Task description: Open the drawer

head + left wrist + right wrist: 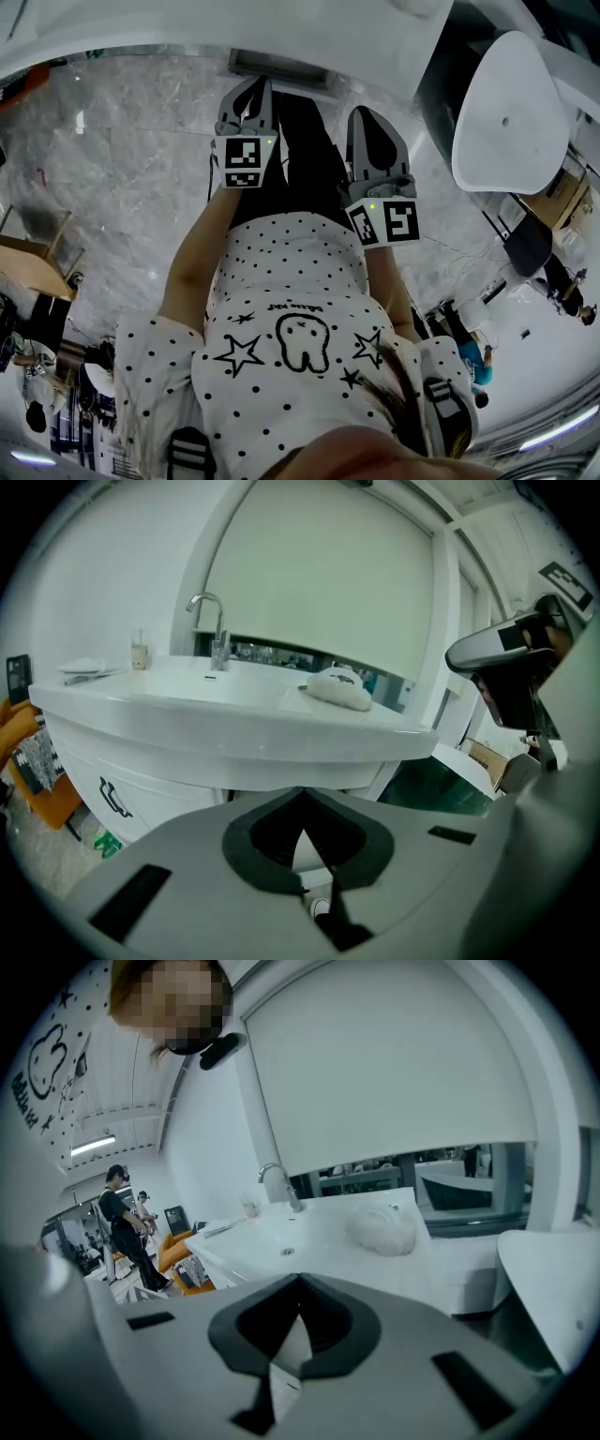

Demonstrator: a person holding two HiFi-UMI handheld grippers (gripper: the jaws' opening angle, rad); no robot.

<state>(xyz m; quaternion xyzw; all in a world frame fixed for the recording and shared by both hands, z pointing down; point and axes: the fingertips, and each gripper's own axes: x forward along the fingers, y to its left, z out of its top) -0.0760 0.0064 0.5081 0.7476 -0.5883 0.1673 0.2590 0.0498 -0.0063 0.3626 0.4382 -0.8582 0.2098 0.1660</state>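
A white vanity [234, 726] with a sink stands in front of me. Its curved front carries a black handle [114, 799] on a drawer or door panel low at the left of the left gripper view. The left gripper [302, 797] is shut and empty, raised to about the height of the counter's edge. Higher and to the right, the right gripper [298, 1283] looks over the basin, shut and empty. In the head view the left gripper [247, 101] and right gripper [371, 131] are side by side below the vanity's edge [187, 33]. Neither touches the vanity.
On the counter are a chrome faucet [212, 622], a small cup [140, 654] and a white fluffy bundle [339, 688]. A white oval seat [511, 112] stands to the right. Orange chairs [173, 1246] and people [122, 1222] are off to the left. The floor is grey marble [122, 187].
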